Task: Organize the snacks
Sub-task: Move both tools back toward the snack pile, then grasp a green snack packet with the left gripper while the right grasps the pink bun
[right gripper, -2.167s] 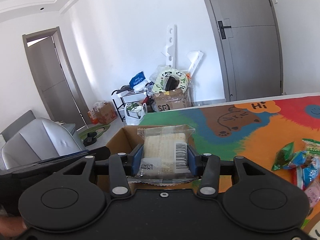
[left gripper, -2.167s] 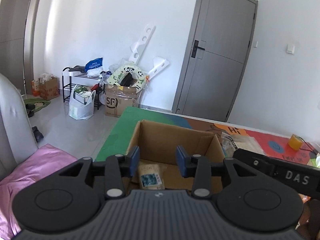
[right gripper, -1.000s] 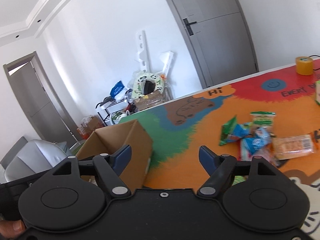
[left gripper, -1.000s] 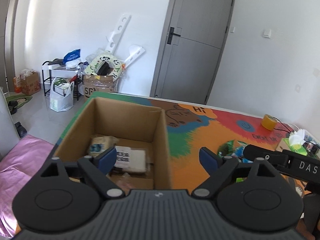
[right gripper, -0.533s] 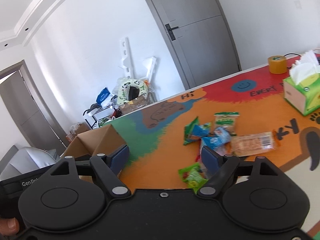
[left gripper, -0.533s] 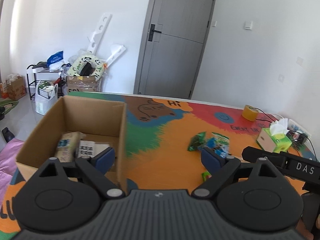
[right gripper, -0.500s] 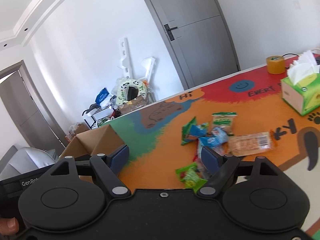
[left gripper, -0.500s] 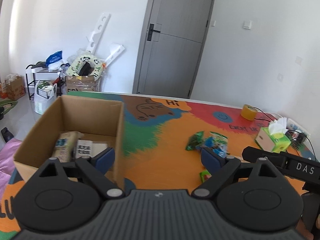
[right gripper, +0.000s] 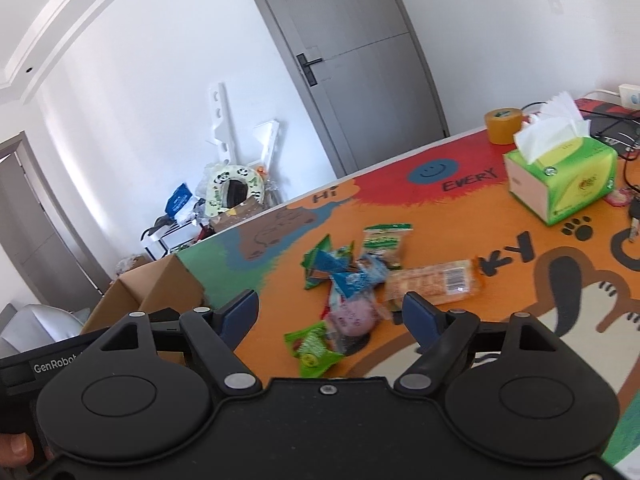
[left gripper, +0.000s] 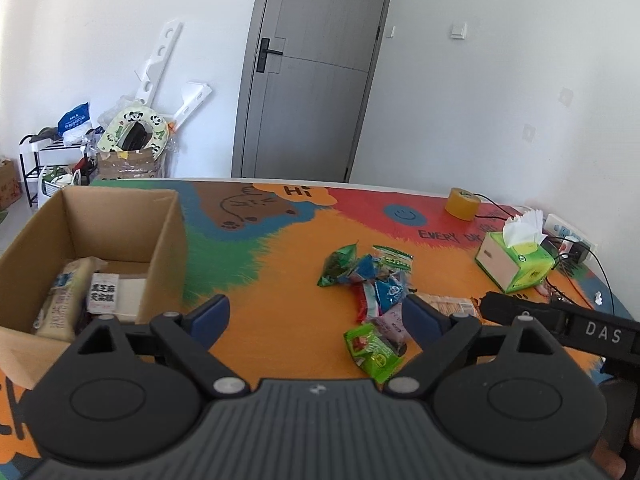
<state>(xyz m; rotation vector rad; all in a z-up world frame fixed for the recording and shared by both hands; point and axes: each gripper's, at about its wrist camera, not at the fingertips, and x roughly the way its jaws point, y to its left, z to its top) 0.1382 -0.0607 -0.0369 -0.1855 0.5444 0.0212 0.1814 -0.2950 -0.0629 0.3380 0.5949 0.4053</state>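
Note:
A pile of snack packets (left gripper: 376, 288) lies on the colourful table mat, also in the right wrist view (right gripper: 352, 280). A bright green packet (left gripper: 372, 354) (right gripper: 312, 348) lies nearest, with a long cracker pack (right gripper: 434, 282) at the pile's right. A cardboard box (left gripper: 160, 216) at the left holds several packets (left gripper: 68, 292); its corner shows in the right wrist view (right gripper: 160, 284). My left gripper (left gripper: 316, 320) is open and empty, above the mat between box and pile. My right gripper (right gripper: 330, 312) is open and empty, just short of the pile.
A green tissue box (left gripper: 516, 264) (right gripper: 560, 180) and a tape roll (left gripper: 462, 204) (right gripper: 502, 126) stand at the table's right, with cables (left gripper: 576, 264) beyond. A grey door (left gripper: 304, 80) and floor clutter (left gripper: 124, 148) lie behind the table.
My right gripper let its wrapped packet go at the box and opened. Both grippers swung right from the box toward the snack pile; the left one opened wider.

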